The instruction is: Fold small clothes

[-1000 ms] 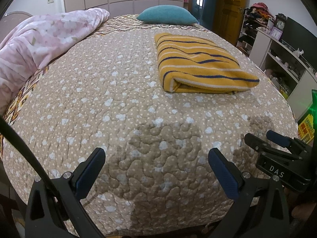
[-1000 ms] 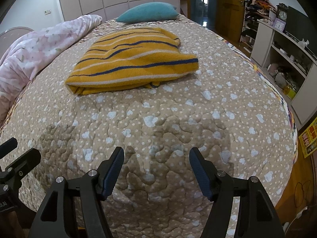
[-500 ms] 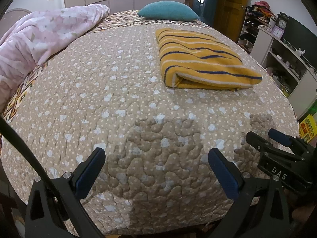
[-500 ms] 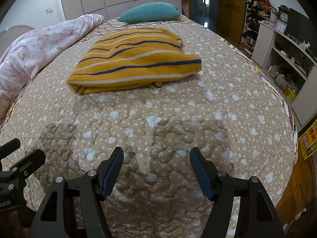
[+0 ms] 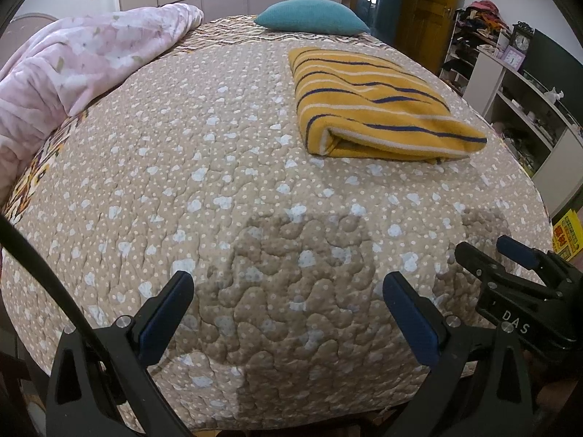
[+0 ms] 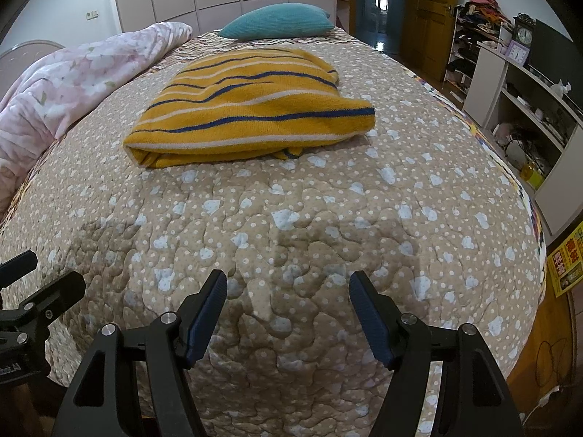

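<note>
Garment nearer; both claws wide, empty.

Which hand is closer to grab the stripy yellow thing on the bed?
Probably right. The folded striped cloth lies almost straight ahead of the right tool, but off to the right of the left tool. Both are open.

Ahead of my left tool and right tool the quilted bed lies bare up to the folded yellow striped garment. Beyond it a teal pillow blocks the far end. A pink blanket heaps along the left edge, and shelves stand off the right side.
</note>
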`<control>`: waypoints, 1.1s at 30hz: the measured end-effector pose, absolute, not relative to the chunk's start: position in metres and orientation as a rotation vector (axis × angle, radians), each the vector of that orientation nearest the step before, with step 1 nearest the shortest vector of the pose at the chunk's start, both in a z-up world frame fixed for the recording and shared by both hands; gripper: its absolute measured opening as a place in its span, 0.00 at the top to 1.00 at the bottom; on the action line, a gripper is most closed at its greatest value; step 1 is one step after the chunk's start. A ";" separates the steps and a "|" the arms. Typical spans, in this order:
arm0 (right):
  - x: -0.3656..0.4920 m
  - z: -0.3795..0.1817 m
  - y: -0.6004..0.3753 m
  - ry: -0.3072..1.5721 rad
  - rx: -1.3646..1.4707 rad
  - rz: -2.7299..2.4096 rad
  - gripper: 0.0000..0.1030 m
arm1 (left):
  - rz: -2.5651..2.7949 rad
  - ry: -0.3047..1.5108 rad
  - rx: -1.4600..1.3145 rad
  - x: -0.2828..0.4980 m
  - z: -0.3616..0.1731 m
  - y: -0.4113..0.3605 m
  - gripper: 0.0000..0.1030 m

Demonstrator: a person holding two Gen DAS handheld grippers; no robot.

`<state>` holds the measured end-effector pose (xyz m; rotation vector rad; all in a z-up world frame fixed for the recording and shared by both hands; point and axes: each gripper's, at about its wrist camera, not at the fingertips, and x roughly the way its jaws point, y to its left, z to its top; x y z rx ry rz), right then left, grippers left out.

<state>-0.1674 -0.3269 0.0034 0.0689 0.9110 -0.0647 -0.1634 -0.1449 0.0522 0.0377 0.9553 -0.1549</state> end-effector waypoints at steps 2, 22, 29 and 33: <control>-0.167 0.003 -0.327 0.910 0.069 -0.064 0.28 | -0.151 0.953 0.040 -0.163 0.052 -0.145 0.00; -0.173 0.011 -0.310 0.886 -0.066 -0.169 0.28 | -0.091 0.868 0.035 -0.168 0.060 -0.137 0.00; -0.174 0.010 -0.309 0.879 -0.077 -0.169 0.28 | -0.094 0.866 0.035 -0.168 0.060 -0.137 0.00; -0.174 0.009 -0.306 0.886 -0.096 -0.172 0.27 | -0.097 0.872 0.034 -0.168 0.058 -0.136 0.00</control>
